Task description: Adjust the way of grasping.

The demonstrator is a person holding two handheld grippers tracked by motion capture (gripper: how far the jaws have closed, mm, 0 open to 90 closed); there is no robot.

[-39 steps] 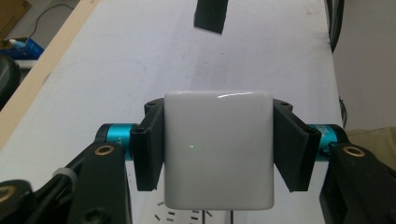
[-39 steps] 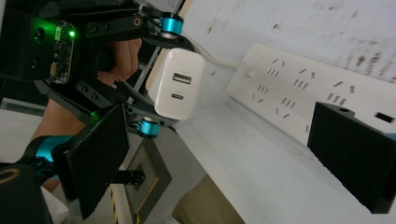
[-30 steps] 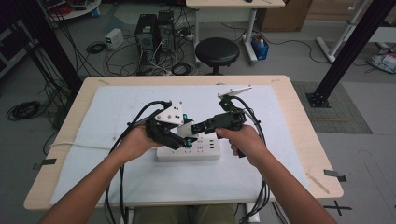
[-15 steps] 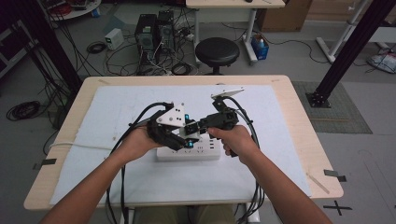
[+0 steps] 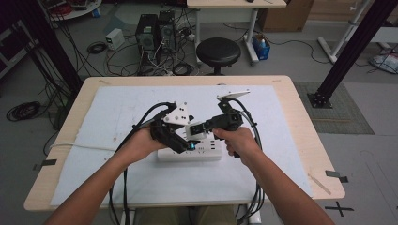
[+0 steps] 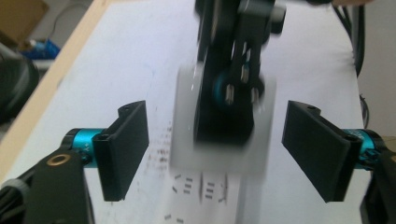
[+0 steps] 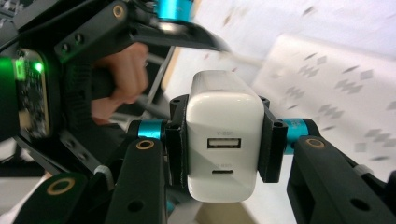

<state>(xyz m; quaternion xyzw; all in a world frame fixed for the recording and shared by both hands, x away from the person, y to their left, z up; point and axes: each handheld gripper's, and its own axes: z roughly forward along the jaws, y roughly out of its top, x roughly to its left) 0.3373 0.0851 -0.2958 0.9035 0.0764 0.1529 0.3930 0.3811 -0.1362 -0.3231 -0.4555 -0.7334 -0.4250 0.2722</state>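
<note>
Handover of a white, rounded-block plastic USB charger [image 7: 222, 140] above the white plastic power strip [image 5: 206, 153] on the table [image 5: 291, 93].

Right gripper [image 7: 223, 144]: its jaws have just been closing and now clamp the charger's two flat side faces, port face toward the camera.

Left gripper [image 6: 224, 144]: its jaws have just been opening and stand wide. The charger sits between them, untouched, blurred, with its two metal prongs [image 6: 240, 95] pointing toward that camera.

In the high view the charger [image 5: 195, 130] hangs at about 12 o'clock of the strip, between both grippers.

Handling judgement: light, rigid, glossy shell, so likely slippery under the pads. Best hold is flat on the broad sides, mid-body, clear of the prongs and rounded corners.
</note>
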